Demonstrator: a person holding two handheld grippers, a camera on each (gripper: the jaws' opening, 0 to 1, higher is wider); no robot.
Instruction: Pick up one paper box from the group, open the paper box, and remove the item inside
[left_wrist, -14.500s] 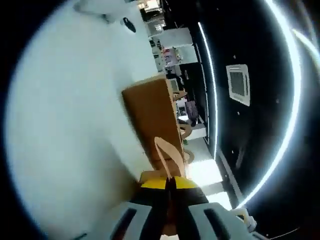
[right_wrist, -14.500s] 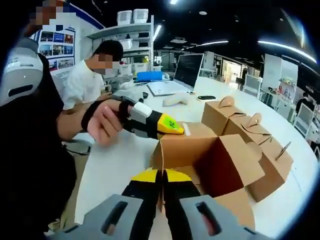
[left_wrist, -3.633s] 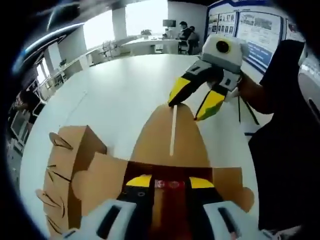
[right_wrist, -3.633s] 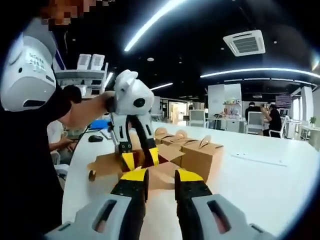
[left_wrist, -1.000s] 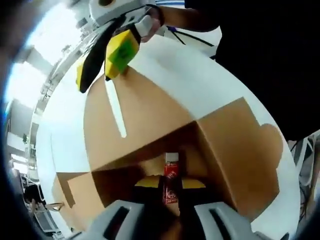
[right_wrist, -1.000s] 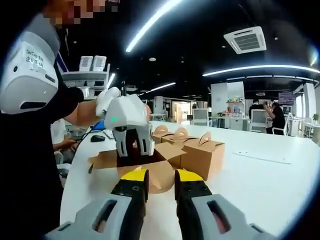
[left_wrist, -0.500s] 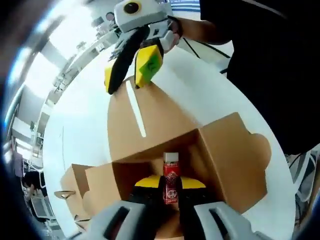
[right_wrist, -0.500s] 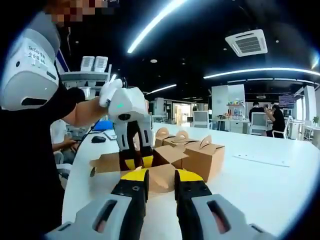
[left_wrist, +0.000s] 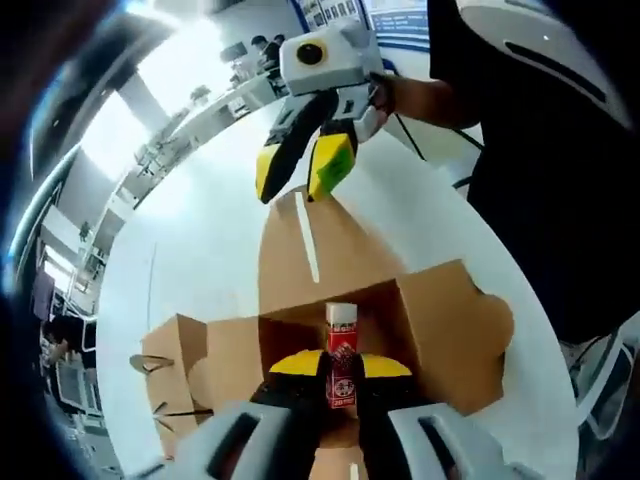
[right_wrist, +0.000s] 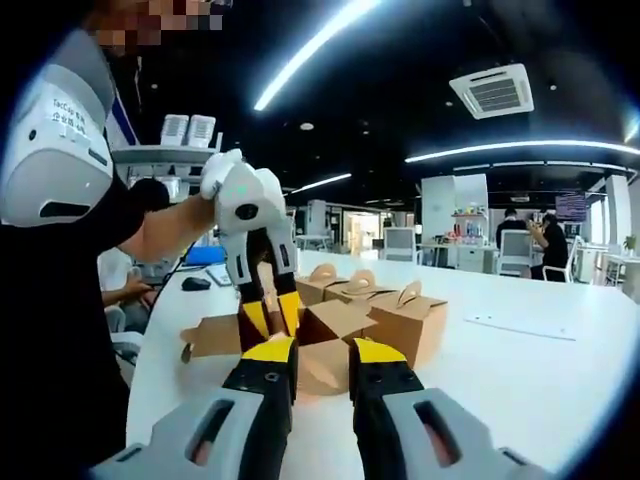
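My left gripper (left_wrist: 338, 368) is shut on a small red item with a white cap (left_wrist: 340, 328), held upright above the open brown paper box (left_wrist: 440, 320). The box's flaps lie spread on the white table. In the right gripper view the left gripper (right_wrist: 264, 318) points down over that open box (right_wrist: 325, 325), held by a gloved hand. My right gripper (right_wrist: 322, 356) is open, holds nothing, and sits just in front of the box. In the left gripper view the right gripper (left_wrist: 297, 188) hovers open over the far flap.
Closed brown boxes with curved handles stand beside the open one (right_wrist: 405, 308) (left_wrist: 165, 375). The white table (right_wrist: 520, 380) stretches wide to the right. A person in black (left_wrist: 540, 150) stands at the table's edge. Another person sits behind at the left (right_wrist: 125, 285).
My left gripper has risen with the red item, and the box now lies farther below it. The right gripper has stayed open in front of the box.
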